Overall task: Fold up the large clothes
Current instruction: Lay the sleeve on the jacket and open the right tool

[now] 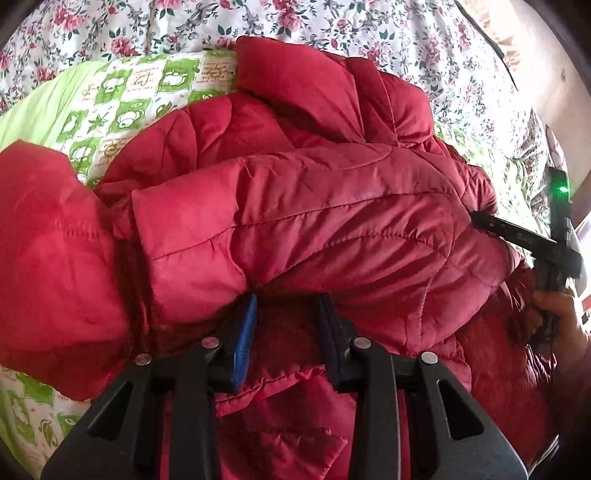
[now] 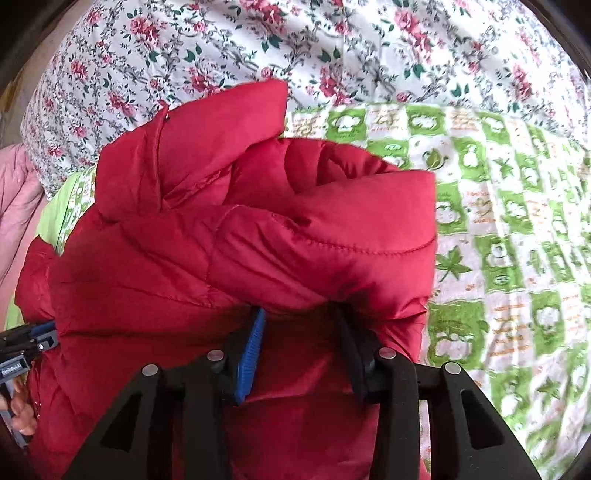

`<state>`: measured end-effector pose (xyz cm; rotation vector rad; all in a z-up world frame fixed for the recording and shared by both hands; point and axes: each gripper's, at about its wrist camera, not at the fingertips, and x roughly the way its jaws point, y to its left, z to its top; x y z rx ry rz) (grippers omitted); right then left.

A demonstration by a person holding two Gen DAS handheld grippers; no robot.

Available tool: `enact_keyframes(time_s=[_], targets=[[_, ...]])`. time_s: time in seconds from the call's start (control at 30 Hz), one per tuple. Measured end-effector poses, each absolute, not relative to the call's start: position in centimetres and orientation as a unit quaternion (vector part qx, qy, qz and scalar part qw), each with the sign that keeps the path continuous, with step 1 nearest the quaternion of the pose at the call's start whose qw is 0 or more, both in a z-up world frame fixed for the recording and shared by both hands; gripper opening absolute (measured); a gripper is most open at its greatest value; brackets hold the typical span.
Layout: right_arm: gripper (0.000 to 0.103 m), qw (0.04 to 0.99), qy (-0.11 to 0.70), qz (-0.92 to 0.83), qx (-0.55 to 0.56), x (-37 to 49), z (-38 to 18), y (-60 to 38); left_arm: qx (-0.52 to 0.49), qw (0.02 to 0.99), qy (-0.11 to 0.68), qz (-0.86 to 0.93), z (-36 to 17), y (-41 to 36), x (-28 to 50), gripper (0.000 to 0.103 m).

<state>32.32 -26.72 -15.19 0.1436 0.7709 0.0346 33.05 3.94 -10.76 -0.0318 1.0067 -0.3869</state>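
Note:
A puffy red quilted jacket (image 1: 314, 206) lies bunched in thick folds on a bed and fills both views. My left gripper (image 1: 288, 299) has its fingertips buried under a fold, with red fabric filling the gap between the blue pad and the dark pad. My right gripper (image 2: 299, 314) is tucked the same way under a folded edge of the jacket (image 2: 258, 240), with fabric packed between its pads. In the left wrist view the right gripper (image 1: 517, 236) pokes into the jacket's right end. The left gripper (image 2: 37, 336) shows at the far left edge of the right wrist view.
The jacket rests on a green-and-white patterned blanket (image 2: 498, 221) (image 1: 110, 110). Behind it lies a floral sheet (image 2: 221, 48) (image 1: 332, 26). A pink garment (image 2: 14, 192) sits at the left edge. A person's hand (image 1: 561, 306) holds the right gripper's handle.

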Motion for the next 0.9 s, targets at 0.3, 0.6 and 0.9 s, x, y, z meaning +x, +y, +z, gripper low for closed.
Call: enact_keyframes(time_s=[0.3, 0.6, 0.9], targets=[[0.043, 0.923, 0.379, 0.067, -0.016, 30.3, -15.1, -19.2, -0.012, 0.860, 0.478, -0.179, -10.8, 3.6, 33.1, 0.031], [0.044, 0.918, 0.393, 0.058, -0.004, 31.6, -16.8, -19.8, -0.011, 0.865, 0.469, -0.177, -10.5, 3.8, 32.5, 0.031], [0.044, 0.927, 0.361, 0.092, 0.050, 27.7, -13.6, -21.2, -0.065, 0.875, 0.450, -0.163, -7.3, 7.8, 28.9, 0.031]])
